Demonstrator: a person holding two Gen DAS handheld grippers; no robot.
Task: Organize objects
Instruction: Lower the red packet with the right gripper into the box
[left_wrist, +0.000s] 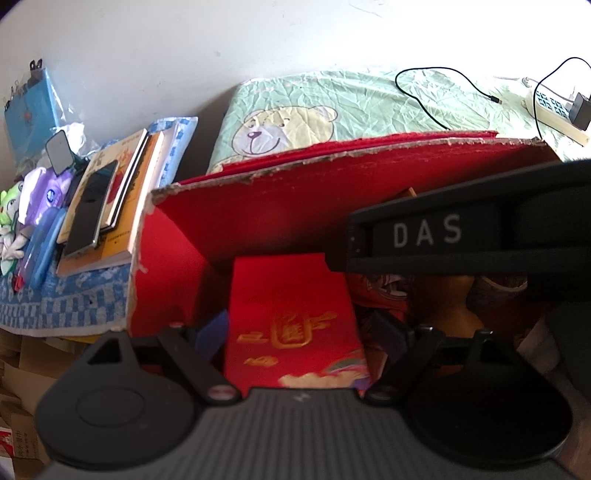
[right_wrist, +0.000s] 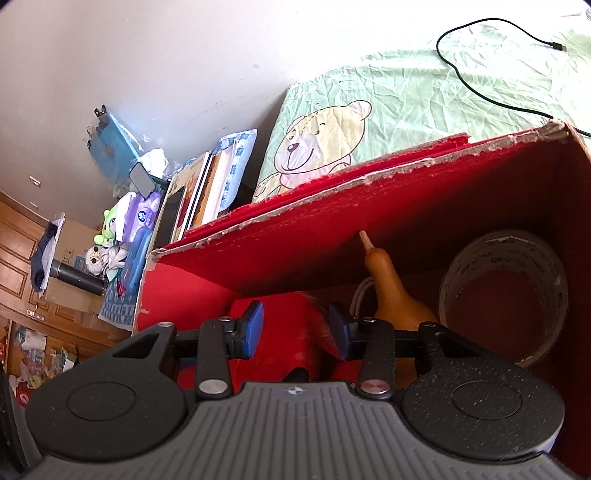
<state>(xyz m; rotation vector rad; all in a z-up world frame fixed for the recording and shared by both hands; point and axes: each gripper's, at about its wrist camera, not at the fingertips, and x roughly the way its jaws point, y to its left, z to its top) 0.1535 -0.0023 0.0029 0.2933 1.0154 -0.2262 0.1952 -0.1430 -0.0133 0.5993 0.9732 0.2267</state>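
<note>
Two claws point down into one red box (right_wrist: 280, 240): my left claw (left_wrist: 295, 332) stands wide, its blue pads clear on either side of one red envelope (left_wrist: 295, 325) lying flat between them. My right claw (right_wrist: 295, 328) is about half open over something red and blurred; whether it grips, I cannot tell. Right of it sit one tan gourd (right_wrist: 391, 291) and, farther right, one tape roll (right_wrist: 506, 291).
</note>
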